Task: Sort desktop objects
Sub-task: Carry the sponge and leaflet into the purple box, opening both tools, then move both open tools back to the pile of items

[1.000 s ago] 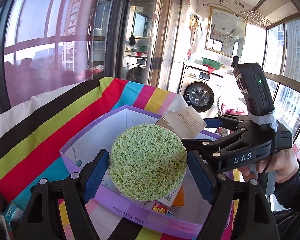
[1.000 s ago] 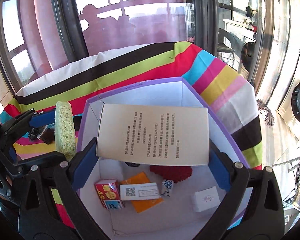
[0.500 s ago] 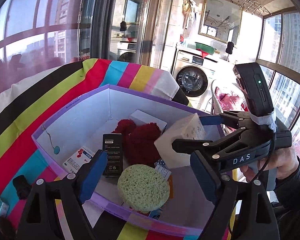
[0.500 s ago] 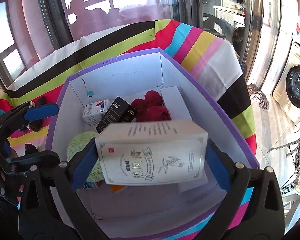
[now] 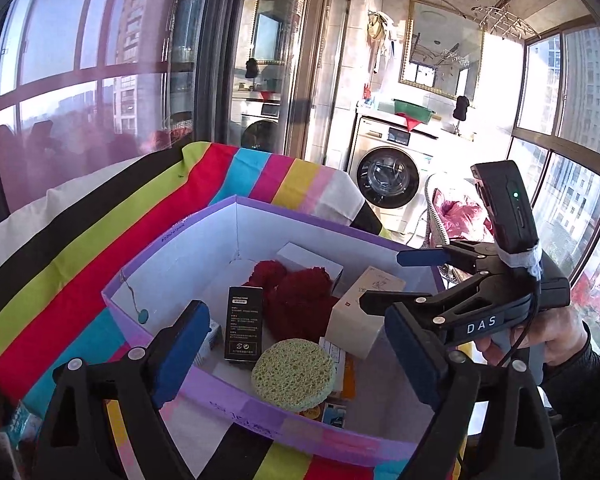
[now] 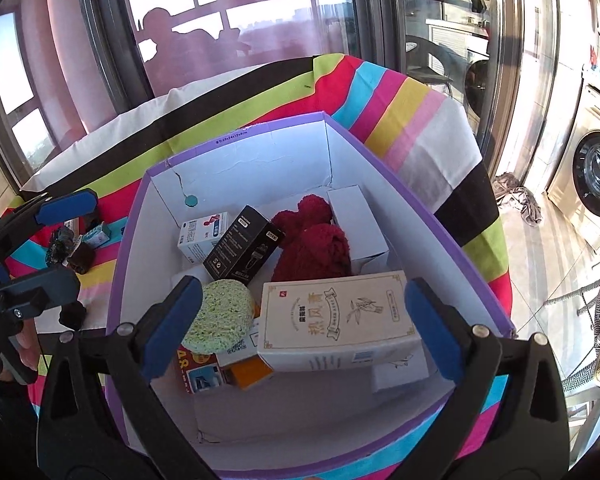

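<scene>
A striped cloth (image 6: 416,120) covers the table by large windows (image 5: 80,60); a washing machine (image 5: 392,176) stands far right. Left gripper (image 5: 296,354) and right gripper (image 6: 304,328) are wide, holding nothing, above the purple box (image 6: 440,232).

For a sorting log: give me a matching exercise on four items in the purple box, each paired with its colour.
Column one:
1. sponge
2. fluffy cloth
3. tall carton beside the sponge
4. large carton with the scroll label

Column two:
A. dark red
B. black
C. cream
D. pale green

Pairs: 1-D, 2-A, 3-B, 4-C
</scene>
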Motion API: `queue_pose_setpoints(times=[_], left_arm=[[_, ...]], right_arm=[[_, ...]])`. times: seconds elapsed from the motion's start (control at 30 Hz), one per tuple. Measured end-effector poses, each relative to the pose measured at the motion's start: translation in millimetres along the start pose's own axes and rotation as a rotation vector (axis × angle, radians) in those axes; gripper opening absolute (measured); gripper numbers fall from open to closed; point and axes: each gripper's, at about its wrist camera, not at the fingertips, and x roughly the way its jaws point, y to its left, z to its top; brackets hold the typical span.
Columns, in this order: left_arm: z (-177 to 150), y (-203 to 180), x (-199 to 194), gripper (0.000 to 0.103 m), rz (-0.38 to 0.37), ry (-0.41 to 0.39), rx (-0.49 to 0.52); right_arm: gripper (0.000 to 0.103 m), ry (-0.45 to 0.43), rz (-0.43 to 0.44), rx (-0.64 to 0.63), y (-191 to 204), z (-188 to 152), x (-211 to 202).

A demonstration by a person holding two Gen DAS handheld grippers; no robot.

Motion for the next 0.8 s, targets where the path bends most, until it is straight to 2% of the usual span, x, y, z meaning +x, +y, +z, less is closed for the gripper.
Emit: queue_pose_setpoints(times=[0.1,0.3,0.53,0.67,0.8], left_arm=[[5,9,-14,0.09,0.025,-0.023,-0.009],[14,46,-55,0.09,0.153,-0.055,-0.028],[7,124,-117,0.09,0.32,-0.103,-0.173],[-7,161,-140,0.09,0.366,-0.09,-0.236],[-21,193,-162,0.09,0.43,-0.114,-0.325]], right_arm=[[0.101,-0.012,0.012,-0.002,4,2,-4],[0.101,-0.049,0.053,-0.015,22,13,-15],[0.102,-0.083,0.121,-0.052,62,27,-23],[0.102,-0.1,0.163,-0.091,94,35,-27],[0.102,-0.102,0.205,-0.139,130,40,-26]])
